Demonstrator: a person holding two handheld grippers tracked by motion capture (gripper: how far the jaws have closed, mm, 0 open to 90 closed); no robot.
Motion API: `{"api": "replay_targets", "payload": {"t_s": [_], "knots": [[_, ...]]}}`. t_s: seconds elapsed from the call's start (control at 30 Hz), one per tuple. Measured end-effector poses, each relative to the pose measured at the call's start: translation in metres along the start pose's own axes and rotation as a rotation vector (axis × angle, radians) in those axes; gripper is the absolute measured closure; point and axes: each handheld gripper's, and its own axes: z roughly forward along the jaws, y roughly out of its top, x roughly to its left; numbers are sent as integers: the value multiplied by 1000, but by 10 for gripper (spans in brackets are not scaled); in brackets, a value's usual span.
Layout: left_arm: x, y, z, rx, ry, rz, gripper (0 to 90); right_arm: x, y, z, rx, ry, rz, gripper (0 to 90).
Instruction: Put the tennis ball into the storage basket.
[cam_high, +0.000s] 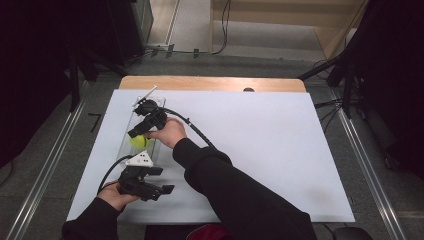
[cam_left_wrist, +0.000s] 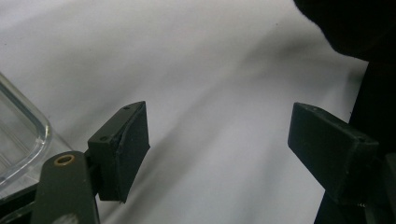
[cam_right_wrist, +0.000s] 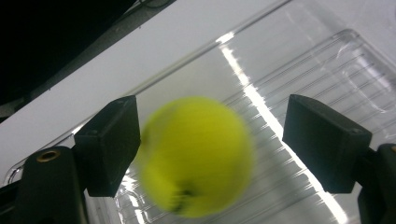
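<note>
Yellow ball (cam_right_wrist: 195, 156) sits blurred between the spread jaws of the right hand-held gripper (cam_right_wrist: 210, 140) over the clear tray (cam_right_wrist: 327, 70) — best drawn straight back, clear of the tray's rim — while the left hand-held gripper (cam_left_wrist: 217, 149) waits wide open above the tabletop (cam_left_wrist: 210, 70).

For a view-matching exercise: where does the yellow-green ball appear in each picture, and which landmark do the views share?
High view: the ball lies left of centre, in the clear tray, under the right gripper.
Right gripper view: it is blurred, centre-low between the open jaws, over the ribbed tray floor.
Left gripper view: no ball; a tray corner at the left edge.
Shared landmark: the clear tray.
</note>
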Motion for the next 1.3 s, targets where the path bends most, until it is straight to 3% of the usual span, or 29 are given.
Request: {"api": "replay_targets", "payload": {"t_s": [0.23, 0.6, 1.03, 1.3], "knots": [[0, 0, 0, 0, 4, -2, 216, 2, 1, -9, -3, -19, -16, 161], [2, 1, 0, -5, 10, -8, 216, 0, 1, -32, -19, -7, -3, 161], [2, 2, 1, -8, 12, -7, 216, -6, -13, -49, -15, 14, 6, 162], [2, 0, 0, -10, 15, -5, 216, -16, -25, -61, -25, 15, 30, 164]]}}
